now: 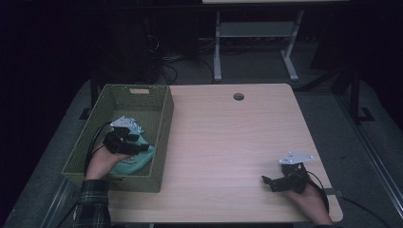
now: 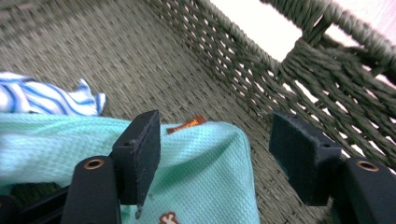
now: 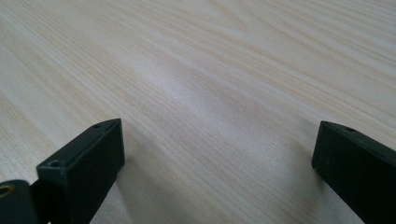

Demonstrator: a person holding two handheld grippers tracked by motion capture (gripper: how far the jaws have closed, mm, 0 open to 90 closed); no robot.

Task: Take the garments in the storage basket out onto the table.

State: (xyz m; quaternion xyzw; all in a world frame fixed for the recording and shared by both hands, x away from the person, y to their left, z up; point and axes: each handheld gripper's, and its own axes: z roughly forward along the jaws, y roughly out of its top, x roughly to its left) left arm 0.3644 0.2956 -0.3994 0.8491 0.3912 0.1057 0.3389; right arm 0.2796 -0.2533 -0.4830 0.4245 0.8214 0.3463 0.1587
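- left gripper is hanging low in the frame over the mint-green cloth, jaws standing apart, gripping nothing; cloth edge is lying between and just under them, left pad looking like it is brushing the fabric, right pad clear of it
- mint-green cloth is reading as light, soft, floppy knit, not fragile, probably not slippery; pinching a raised fold near its corner by the orange tag is looking like the best hold, a flat patch would likely slide out
- striped cloth is sitting at left middle of the frame, touching the green one, same limp kind
- woven basket is holding both cloths at lower left of the high view, left gripper inside it
- right gripper is resting at lower right on the tabletop, jaws spread wide, nothing in them, well apart from the basket
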